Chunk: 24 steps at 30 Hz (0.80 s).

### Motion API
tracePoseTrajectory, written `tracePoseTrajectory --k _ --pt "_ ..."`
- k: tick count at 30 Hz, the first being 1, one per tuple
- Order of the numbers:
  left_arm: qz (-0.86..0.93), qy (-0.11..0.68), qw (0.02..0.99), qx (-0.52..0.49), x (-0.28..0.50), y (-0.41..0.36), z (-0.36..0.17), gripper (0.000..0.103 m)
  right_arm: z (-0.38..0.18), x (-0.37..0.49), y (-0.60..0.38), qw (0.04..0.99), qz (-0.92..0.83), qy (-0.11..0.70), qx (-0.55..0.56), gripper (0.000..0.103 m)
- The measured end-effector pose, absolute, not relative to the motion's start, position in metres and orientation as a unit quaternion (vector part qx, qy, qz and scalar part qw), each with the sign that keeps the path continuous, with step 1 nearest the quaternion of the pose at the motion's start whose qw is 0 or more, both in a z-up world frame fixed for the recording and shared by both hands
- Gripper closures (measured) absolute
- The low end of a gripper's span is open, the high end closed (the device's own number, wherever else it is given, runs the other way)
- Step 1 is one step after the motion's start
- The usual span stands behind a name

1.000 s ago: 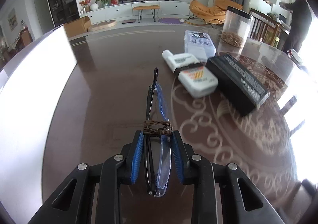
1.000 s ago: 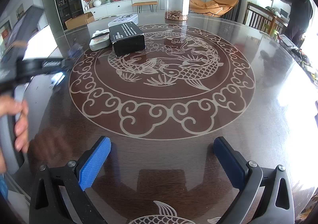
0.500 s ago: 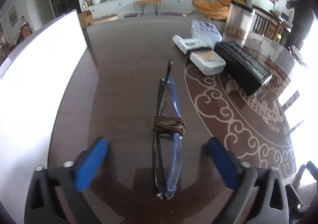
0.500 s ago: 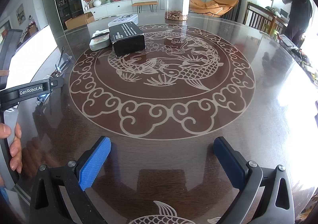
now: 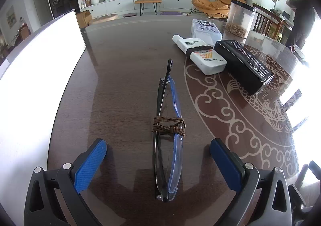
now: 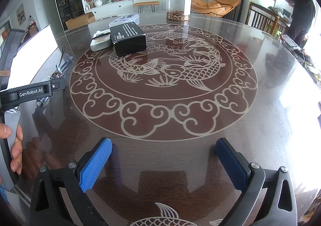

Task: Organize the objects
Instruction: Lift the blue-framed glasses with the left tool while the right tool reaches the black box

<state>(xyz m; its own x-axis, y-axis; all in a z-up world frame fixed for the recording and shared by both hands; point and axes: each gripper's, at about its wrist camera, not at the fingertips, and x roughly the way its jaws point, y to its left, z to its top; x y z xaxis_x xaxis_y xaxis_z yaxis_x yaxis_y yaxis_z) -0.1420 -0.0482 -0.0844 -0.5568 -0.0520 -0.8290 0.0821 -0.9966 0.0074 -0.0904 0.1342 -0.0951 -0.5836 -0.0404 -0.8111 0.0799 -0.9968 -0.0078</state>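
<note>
Far left of left wrist view: bright white panel [image 5: 38, 77] along table [image 5: 128, 65] edge, blown out, nature unclear.

Left gripper [image 5: 158, 151]: jaws spread as wide as seen, blue pads well clear on both sides, clamped on nothing. Folded glasses [image 5: 167, 131] flat on dark tabletop, dead centre between the fingers, touching neither. Brown cord [image 5: 168, 127] wound round the middle of the frames. Long axis running straight away from the tool, in line with the fingers, near end about level with the pads, far temple tip pointing at the box cluster.

Further right and beyond: white bottle [image 5: 200, 55], black box [image 5: 242, 63] just beside it, clear flat case [image 5: 206, 29] behind, clear jar [image 5: 239, 18] at the back. All well apart from the glasses.

Right gripper [image 6: 163, 163]: jaws wide apart, empty, over bare patterned table. Glasses far off at left edge of that view, partly behind the left tool. Left hand [image 6: 12, 145] clearly the nearer one.

Change from a second back: then, left pads squeezed onto the glasses at the cord; half a second back, already released and spread. Glasses now resting free. Right gripper unchanged.

Judgement: placement done; next likely a straight pull-back, avoiding snagging the near lens.
</note>
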Motion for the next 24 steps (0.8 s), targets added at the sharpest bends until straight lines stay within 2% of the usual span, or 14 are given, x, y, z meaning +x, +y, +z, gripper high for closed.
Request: tracePoseTrajectory --k 10,15,20,24 --pt "-0.882 0.016 0.039 0.468 -0.142 -0.048 -0.084 0.000 -0.095 -0.090 0.135 0.038 -0.889 0.020 0.456 0.000" --pt "-0.883 0.017 0.039 0.468 -0.142 -0.049 -0.083 0.000 -0.087 -0.118 0.144 0.078 -0.884 -0.036 0.460 0.000" --pt "-0.883 0.017 0.039 0.468 -0.142 -0.049 -0.084 0.000 -0.056 -0.185 0.116 0.117 -0.885 0.013 0.451 0.000" --pt "-0.883 0.017 0.039 0.468 -0.142 -0.049 -0.084 0.000 -0.054 -0.243 0.079 0.134 -0.872 0.064 0.466 0.000"
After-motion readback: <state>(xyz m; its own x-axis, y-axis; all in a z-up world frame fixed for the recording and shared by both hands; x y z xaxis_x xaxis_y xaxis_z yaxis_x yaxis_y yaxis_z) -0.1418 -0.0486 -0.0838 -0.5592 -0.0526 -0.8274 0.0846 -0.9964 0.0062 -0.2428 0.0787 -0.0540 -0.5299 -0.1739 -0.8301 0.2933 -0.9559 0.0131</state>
